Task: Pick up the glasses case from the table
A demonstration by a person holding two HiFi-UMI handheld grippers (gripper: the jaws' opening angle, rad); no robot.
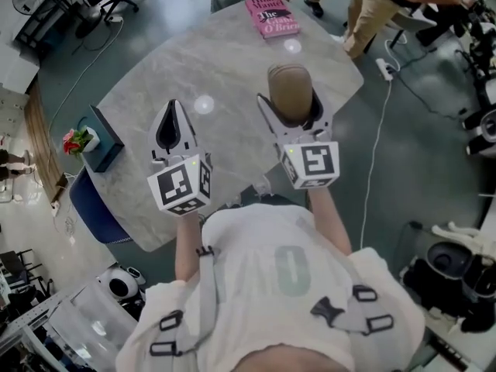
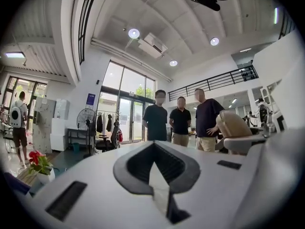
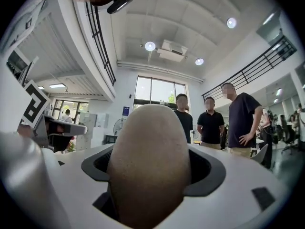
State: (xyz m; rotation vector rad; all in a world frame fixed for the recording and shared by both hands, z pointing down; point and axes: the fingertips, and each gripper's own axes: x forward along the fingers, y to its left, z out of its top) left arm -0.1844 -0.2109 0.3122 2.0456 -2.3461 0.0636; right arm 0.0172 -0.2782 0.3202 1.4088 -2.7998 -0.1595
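The right gripper [image 1: 291, 108] has its jaws clamped on the tan glasses case [image 1: 289, 84] to carry it clear of the surface [image 1: 225, 64]; the left gripper [image 1: 173, 111] is pinched shut and empty.

Overhead head view; both gripper views upward toward bystanders [image 2: 180, 123]

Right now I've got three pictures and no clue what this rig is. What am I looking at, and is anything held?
There is no robot arm here. A person holds one hand-held gripper in each hand. The head view comes from a camera on the person's head, looking down at a grey table. The other two pictures come from cameras riding on each gripper, looking along its own jaws.

The right hand-held gripper is shut on a tan glasses case. The left hand-held gripper is shut with nothing between its jaws. A pink book lies at the table's far edge.
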